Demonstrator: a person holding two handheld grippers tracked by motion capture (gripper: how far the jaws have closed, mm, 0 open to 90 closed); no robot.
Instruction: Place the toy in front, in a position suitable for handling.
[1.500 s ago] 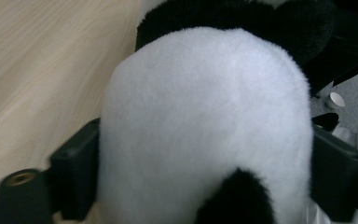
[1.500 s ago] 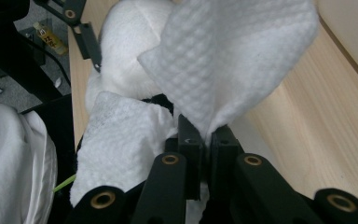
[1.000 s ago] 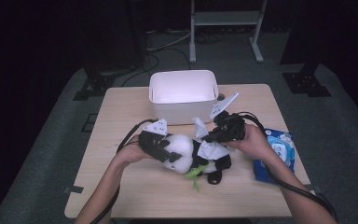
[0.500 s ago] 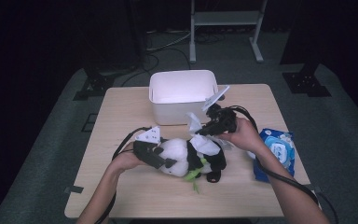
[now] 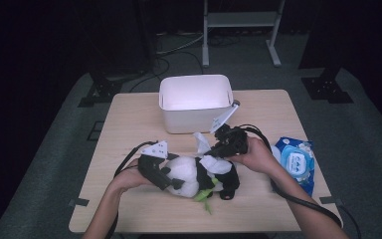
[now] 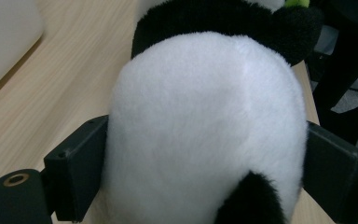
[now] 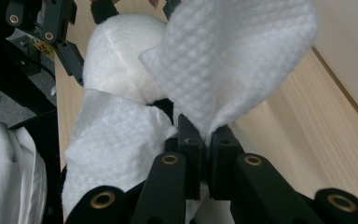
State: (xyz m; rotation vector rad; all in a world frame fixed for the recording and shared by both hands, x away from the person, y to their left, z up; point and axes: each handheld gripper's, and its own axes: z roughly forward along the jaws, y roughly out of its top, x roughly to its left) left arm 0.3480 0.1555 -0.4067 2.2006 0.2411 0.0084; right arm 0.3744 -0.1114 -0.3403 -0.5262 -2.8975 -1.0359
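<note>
A black-and-white panda plush [image 5: 189, 172] lies on the wooden table [image 5: 129, 124], with a green bit [image 5: 203, 198] under it. My left gripper [image 5: 171, 181] comes in from the left. Its jaws have just been opening, and the plush's white round part [image 6: 205, 126] still fills the gap and touches both pads. My right gripper [image 5: 214, 149] is shut on a white wipe [image 7: 233, 56]. One fold of the wipe stands up and the other drapes over the plush [image 7: 121, 51].
A white bin [image 5: 195, 102] stands at the back middle of the table, just behind the right hand. A blue pack of wipes [image 5: 296, 162] lies at the right edge. Cables trail from both grippers over the tabletop.
The left hand has shifted down toward the near side, still around the plush. The right gripper has moved left and lower, and the wipe now rests on the plush.
</note>
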